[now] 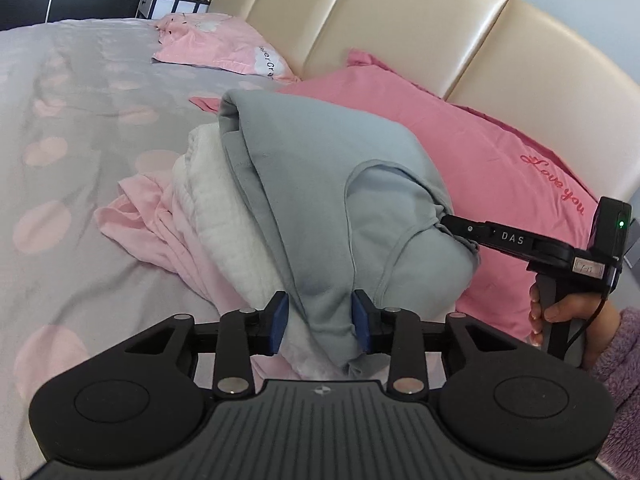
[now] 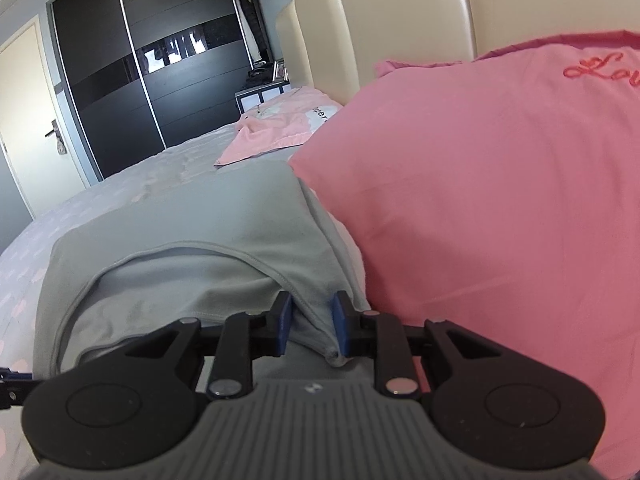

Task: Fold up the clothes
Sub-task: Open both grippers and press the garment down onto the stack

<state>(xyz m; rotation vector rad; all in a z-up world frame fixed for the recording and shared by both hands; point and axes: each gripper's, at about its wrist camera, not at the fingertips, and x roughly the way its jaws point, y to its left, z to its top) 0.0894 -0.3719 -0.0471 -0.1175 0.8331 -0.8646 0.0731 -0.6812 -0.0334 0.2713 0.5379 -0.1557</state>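
The left gripper (image 1: 320,320) pinches a fold of the grey garment (image 1: 320,168); the right gripper (image 2: 310,326) pinches its neckline edge. The garment lies ahead of both, draped over a clothes pile (image 1: 192,208). Lift evenly, keeping tension between grips. The pink pillow (image 2: 500,200) crowds the right; the bed (image 1: 80,100) offers room leftward.

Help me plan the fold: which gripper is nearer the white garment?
Left. The left gripper holds the grey garment beside the white garment; the right gripper grips its far side.
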